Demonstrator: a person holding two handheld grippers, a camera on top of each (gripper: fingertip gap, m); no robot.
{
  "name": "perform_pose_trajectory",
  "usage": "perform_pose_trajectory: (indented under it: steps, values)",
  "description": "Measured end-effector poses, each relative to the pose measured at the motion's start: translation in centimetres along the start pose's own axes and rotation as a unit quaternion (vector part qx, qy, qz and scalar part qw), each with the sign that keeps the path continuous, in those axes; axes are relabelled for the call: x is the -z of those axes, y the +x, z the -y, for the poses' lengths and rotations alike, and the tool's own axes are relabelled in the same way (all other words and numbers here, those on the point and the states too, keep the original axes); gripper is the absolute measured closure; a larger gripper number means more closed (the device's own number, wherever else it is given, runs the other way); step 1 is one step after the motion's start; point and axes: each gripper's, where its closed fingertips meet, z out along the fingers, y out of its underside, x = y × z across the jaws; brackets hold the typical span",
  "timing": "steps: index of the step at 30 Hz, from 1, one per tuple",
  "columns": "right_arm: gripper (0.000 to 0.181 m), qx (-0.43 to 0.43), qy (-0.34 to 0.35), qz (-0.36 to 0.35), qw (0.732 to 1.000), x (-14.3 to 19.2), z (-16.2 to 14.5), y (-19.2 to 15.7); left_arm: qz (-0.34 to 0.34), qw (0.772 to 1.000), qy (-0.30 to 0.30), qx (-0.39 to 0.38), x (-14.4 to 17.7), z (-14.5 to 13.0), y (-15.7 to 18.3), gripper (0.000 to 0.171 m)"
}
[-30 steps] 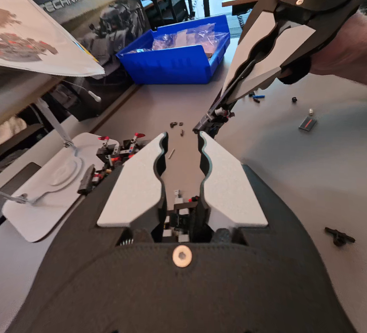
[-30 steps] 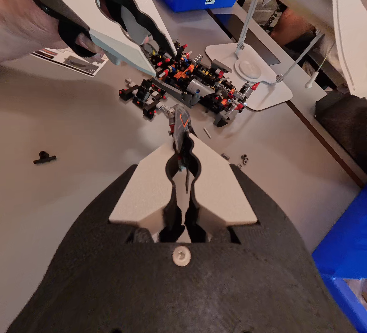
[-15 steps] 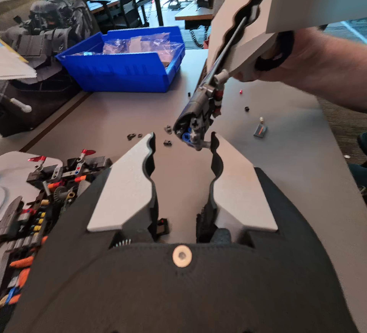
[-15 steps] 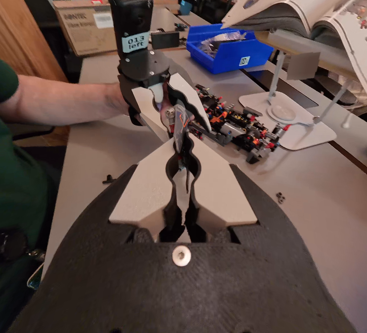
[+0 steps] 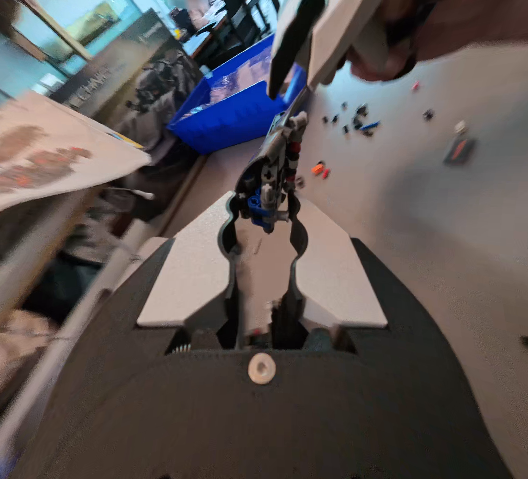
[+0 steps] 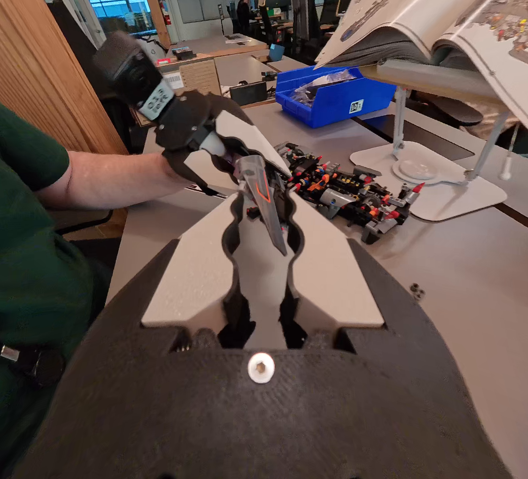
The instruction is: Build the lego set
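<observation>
A slim grey lego sub-assembly (image 6: 261, 188) with an orange stripe hangs in the air between both grippers. My left gripper (image 5: 263, 199) is shut on its blocky end with the blue pins (image 5: 257, 205). My right gripper (image 6: 263, 196) is open, and the piece's pointed end lies loose between its fingers, close to the right one. In the left wrist view the right gripper (image 5: 297, 88) stands above the piece. In the right wrist view the left gripper (image 6: 243, 162) comes in from the left. The long lego car chassis (image 6: 343, 191) lies on the table behind.
A blue bin (image 6: 334, 99) with bagged parts stands at the back. An open instruction book (image 6: 443, 22) rests on a white stand (image 6: 428, 179) to the right. Small loose pieces (image 5: 357, 122) and a dark tile (image 5: 458, 150) lie on the grey table. A person's arm (image 6: 114, 176) reaches in from the left. Left tips to right tips: about 6 centimetres. Both grippers' tips are roughly 20 centimetres from the dark tile (image 5: 458, 150).
My right gripper has opened and let go of the piece. My left gripper has narrowed onto the piece's blocky end and tilted, so its view has swung left.
</observation>
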Motion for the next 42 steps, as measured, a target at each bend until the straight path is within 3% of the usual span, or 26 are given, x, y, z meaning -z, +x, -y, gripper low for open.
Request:
perform_pose_trajectory:
  steps: [3, 8, 10, 14, 18, 22, 27, 34, 42]
  values:
    - [0.141, 0.021, -0.023, -0.029, 0.999, 0.8, 0.0, 0.9, 0.051, 0.991, -0.037, -0.115, -0.1, 0.1, -0.6, 0.14]
    - [0.13, 0.109, -0.09, -0.08, 0.987, 0.5, -0.3, 1.0, 0.076, 0.974, -0.062, -0.205, -0.2, 0.9, -0.7, 0.14]
    - [0.128, 0.162, -0.136, -0.103, 0.972, -0.1, -1.1, 0.9, 0.084, 0.969, -0.068, -0.221, -0.2, 1.3, -0.9, 0.14]
    - [0.124, 0.29, -0.218, -0.161, 0.918, -0.9, -2.6, 1.8, 0.078, 0.968, -0.062, -0.229, -0.3, 2.3, -0.5, 0.14]
    - [0.151, 0.357, -0.236, -0.198, 0.882, -1.7, -3.3, 2.5, 0.073, 0.966, -0.056, -0.242, -0.4, 3.1, 0.2, 0.14]
    - [0.154, 0.385, -0.243, -0.213, 0.864, -1.8, -3.8, 3.0, 0.071, 0.967, -0.064, -0.238, -0.6, 2.7, 0.2, 0.14]
    - [0.161, 0.429, -0.245, -0.231, 0.838, -1.2, -3.3, 3.6, 0.053, 0.982, -0.045, -0.174, -0.5, 2.9, 0.2, 0.131]
    - [0.161, 0.484, -0.25, -0.236, 0.805, -0.5, -2.1, 3.8, -0.037, 0.999, 0.004, 0.004, -0.2, 3.7, 0.5, 0.115]
    - [0.162, 0.543, -0.232, -0.266, 0.762, 0.0, -0.8, 3.3, -0.147, 0.958, 0.067, 0.239, 0.0, 4.2, 0.2, 0.089]
